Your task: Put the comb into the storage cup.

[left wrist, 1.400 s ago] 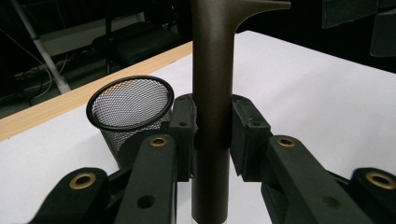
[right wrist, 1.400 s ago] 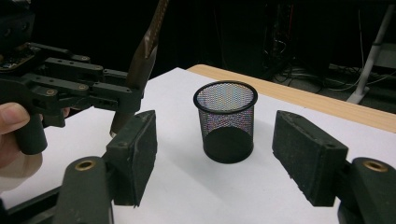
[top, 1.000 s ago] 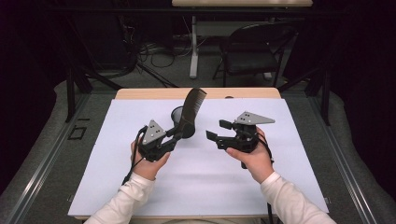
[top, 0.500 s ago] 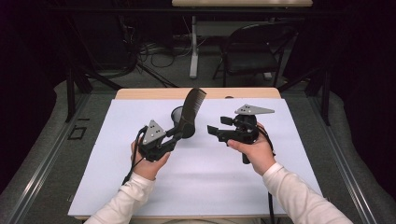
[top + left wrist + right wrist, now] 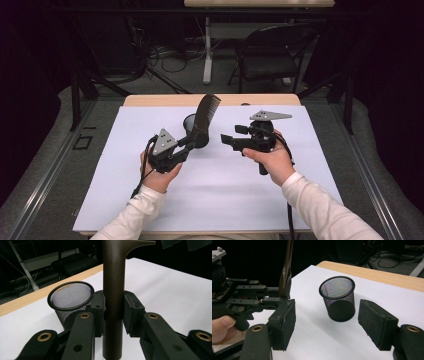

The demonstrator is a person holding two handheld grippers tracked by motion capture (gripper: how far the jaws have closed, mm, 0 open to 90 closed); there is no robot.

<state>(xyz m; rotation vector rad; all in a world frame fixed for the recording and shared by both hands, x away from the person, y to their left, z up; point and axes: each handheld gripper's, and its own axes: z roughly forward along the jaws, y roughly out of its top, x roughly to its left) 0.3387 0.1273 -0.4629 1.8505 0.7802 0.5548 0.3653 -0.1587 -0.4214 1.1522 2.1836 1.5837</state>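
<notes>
Left gripper clamped on the handle of a dark comb — comb upright, tooth end up, just beside the mesh cup. Cup stands upright on the white sheet covering the worktop, near its far edge. Right gripper — jaws apart, nothing between them, raised off the sheet beside the cup, pointing toward the comb.

Left claw clamps upright comb beside mesh cup.
</notes>
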